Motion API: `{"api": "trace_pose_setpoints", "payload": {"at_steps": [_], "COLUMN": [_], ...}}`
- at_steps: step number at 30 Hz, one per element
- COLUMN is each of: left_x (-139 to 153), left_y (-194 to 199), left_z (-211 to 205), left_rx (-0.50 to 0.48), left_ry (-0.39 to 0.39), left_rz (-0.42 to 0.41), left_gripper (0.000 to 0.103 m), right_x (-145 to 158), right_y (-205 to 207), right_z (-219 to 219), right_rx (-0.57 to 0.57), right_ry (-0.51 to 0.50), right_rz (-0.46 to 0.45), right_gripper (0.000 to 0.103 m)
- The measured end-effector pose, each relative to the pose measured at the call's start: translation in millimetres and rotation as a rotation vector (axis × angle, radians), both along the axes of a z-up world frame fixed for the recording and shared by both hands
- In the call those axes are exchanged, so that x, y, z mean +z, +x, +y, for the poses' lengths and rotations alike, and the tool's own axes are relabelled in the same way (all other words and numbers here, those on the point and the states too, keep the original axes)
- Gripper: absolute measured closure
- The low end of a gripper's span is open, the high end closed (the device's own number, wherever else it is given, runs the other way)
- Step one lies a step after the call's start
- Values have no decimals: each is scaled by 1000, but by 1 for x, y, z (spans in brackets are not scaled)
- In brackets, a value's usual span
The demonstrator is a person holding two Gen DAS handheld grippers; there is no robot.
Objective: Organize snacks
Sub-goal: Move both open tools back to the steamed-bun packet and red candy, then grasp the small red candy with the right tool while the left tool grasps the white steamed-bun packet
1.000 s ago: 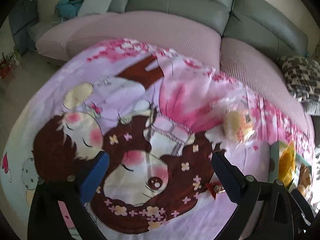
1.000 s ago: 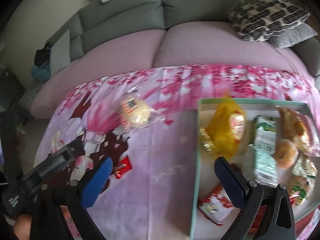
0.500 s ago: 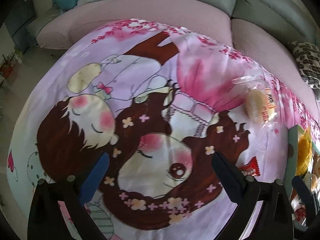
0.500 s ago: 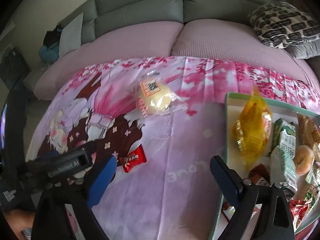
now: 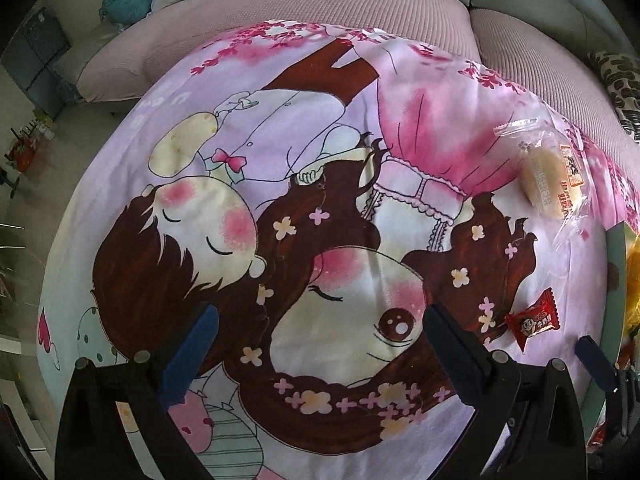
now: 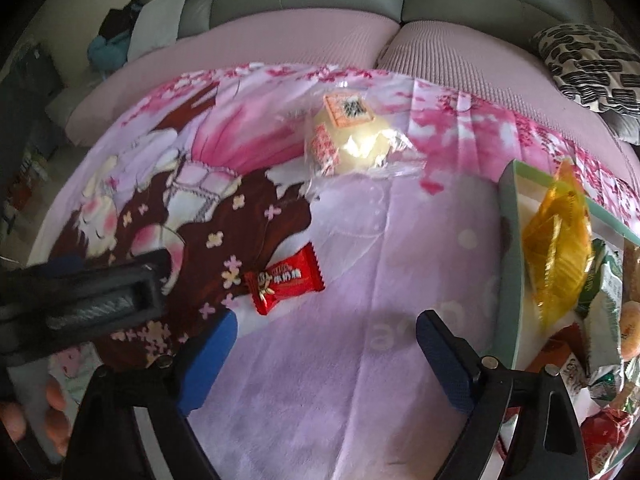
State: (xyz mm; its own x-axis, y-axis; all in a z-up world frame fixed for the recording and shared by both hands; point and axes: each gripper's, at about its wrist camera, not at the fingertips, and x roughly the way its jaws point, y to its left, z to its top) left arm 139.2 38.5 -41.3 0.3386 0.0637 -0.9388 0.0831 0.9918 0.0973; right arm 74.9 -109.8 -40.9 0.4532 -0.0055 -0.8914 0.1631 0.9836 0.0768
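Note:
A small red candy wrapper [image 6: 286, 278] lies on the cartoon-print cloth [image 6: 360, 280], just ahead of my open, empty right gripper [image 6: 324, 344]. A pale bun in clear wrap [image 6: 350, 140] lies farther back. The green tray [image 6: 508, 248] at the right holds a yellow packet [image 6: 560, 248] and several other snacks. In the left wrist view my left gripper [image 5: 320, 340] is open and empty over the cloth [image 5: 280, 160]; the red candy [image 5: 534, 320] is to its right, the bun [image 5: 554, 176] at the far right.
A grey sofa with pink seat cushions [image 6: 320, 36] lies behind the cloth. A patterned pillow [image 6: 588, 64] sits at the back right. The left gripper's body [image 6: 88, 296] shows at the left of the right wrist view. The floor [image 5: 40, 160] drops off left of the cloth.
My right gripper has swung left, away from the tray, so the red candy now lies close ahead of it. The left gripper's view has moved closer over the cloth.

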Motion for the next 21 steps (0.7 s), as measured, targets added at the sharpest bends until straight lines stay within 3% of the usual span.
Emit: {"api": "trace_pose_setpoints", "payload": {"at_steps": [11,21], "left_x": [-3,-2], "left_y": [3,7], "left_z": [13,15], "left_rx": [20,26], "left_ry": [-32,-54], "left_rz": [10,12], "left_gripper": [1,1], "right_x": [-10,-6], "right_y": [5,8], "right_z": [14,22], "right_rx": [43,66], "right_ry": [-107,-129], "right_rz": [-26,-87], "right_gripper": [13,39]}}
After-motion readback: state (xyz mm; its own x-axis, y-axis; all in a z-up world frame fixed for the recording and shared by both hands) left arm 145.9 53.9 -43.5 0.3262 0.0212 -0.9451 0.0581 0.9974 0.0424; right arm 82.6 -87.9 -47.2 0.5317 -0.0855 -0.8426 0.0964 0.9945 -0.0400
